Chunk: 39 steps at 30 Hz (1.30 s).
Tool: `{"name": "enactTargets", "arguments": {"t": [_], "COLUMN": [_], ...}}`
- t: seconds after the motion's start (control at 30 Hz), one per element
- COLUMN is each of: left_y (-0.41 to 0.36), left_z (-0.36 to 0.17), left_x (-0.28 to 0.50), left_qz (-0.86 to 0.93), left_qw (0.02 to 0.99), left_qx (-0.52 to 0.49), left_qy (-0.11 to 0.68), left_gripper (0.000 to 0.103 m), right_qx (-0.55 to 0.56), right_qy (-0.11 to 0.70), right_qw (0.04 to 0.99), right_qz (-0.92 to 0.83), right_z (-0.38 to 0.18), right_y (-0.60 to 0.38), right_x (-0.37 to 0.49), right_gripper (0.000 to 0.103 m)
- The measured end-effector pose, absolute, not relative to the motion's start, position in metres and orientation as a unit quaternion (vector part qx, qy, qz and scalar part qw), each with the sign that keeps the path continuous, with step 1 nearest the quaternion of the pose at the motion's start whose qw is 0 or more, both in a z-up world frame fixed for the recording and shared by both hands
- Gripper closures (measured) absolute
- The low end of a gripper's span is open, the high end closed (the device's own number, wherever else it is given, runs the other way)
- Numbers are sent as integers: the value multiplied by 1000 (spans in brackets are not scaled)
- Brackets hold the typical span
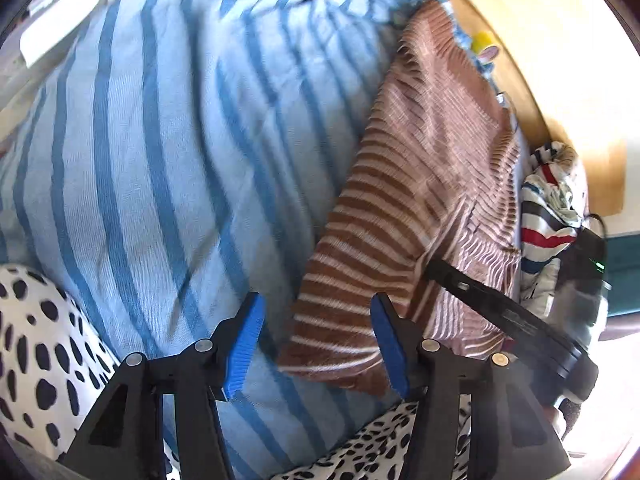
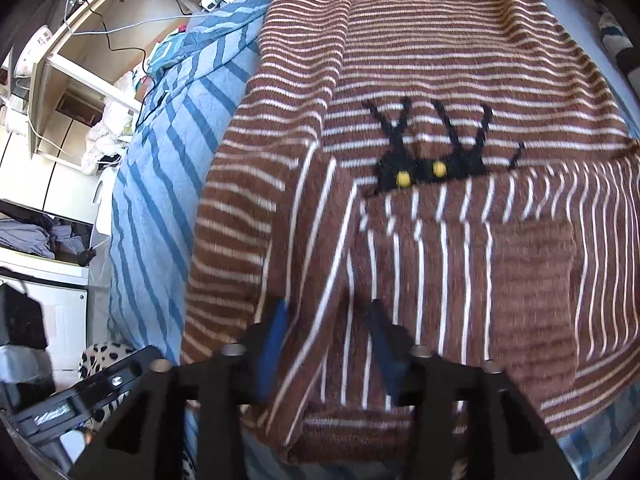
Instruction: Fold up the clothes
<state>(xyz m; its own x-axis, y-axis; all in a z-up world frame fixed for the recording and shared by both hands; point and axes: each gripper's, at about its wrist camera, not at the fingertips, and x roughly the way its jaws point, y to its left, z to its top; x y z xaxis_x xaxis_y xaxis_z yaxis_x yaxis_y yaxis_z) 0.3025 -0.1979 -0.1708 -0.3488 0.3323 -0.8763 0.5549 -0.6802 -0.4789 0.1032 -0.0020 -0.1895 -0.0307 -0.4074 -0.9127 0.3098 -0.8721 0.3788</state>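
My left gripper [image 1: 316,344] points down with its blue-padded jaws spread; a corner of the brown knitted sweater with thin white stripes [image 1: 416,184] lies between the pads, and neither pad presses on it. Under that corner is the light blue bed cover with darker blue stripes [image 1: 160,152], and a white fabric with black spots [image 1: 36,344] lies nearest me at the lower left. My right gripper [image 2: 326,340] also has its jaws spread, hanging over a folded-in sleeve of the sweater without pinching it. In the right wrist view the sweater lies spread flat on the cover, both sleeves folded across its front, partly covering a black knitted cat face with yellow eyes [image 2: 428,160]. Farther right in the left wrist view, a crumpled white garment with red, blue and black stripes [image 1: 552,208] sits just beside the sweater, against a wooden headboard [image 1: 552,40]. Beyond the bed's far edge in the right wrist view stands a white shelf unit [image 2: 60,60] with trailing cables.
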Motion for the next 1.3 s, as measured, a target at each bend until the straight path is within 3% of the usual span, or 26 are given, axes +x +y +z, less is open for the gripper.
{"name": "enactTargets", "arguments": {"t": [0.13, 0.2, 0.23, 0.27, 0.33, 0.37, 0.5, 0.7, 0.73, 0.83, 0.93, 0.97, 1.07, 1.1, 1.3], "left_y": [-189, -185, -183, -180, -174, -171, -150, -124, -124, -136, -157, -162, -167, -167, -142], "left_z": [-184, -186, -186, -186, -186, -186, -186, -195, -194, -185, -169, -164, -156, -156, -190], "left_x": [303, 303, 302, 301, 301, 300, 293, 283, 283, 284, 286, 285, 273, 268, 250], "left_qz": [-710, -709, -710, -711, -712, -713, -715, -711, -709, -706, -721, -728, -743, -745, -724], "left_qw": [79, 79, 82, 86, 93, 97, 79, 73, 68, 53, 55, 58, 64, 70, 54], "left_qx": [583, 587, 590, 594, 603, 607, 620, 647, 649, 639, 601, 589, 577, 576, 618], "left_qy": [388, 383, 376, 367, 348, 339, 312, 267, 267, 300, 340, 345, 334, 328, 302], "left_gripper": [46, 46, 46, 46, 46, 46, 46, 46, 46, 46, 46, 48, 83, 88, 89], "right_qx": [674, 679, 676, 673, 662, 649, 631, 685, 682, 665, 650, 646, 632, 626, 630], "right_qy": [-49, -38, -31, -24, -14, -7, -13, 82, 90, 101, 88, 78, 67, 62, 29], "right_qw": [280, 286, 291, 297, 304, 305, 293, 185, 183, 174, 171, 171, 172, 177, 209], "right_qz": [-682, -676, -676, -677, -685, -697, -719, -700, -702, -719, -735, -740, -753, -757, -748], "right_z": [-200, -206, -206, -205, -194, -183, -156, -198, -196, -182, -165, -159, -147, -144, -157], "right_y": [0, -7, -10, -13, -16, -14, 8, 6, 4, 4, 12, 17, 24, 22, 8], "right_x": [124, 132, 135, 138, 142, 144, 149, 142, 143, 142, 138, 134, 125, 123, 120], "right_gripper": [43, 46, 54, 72, 87, 88, 88, 84, 82, 53, 54, 54, 52, 52, 51]}}
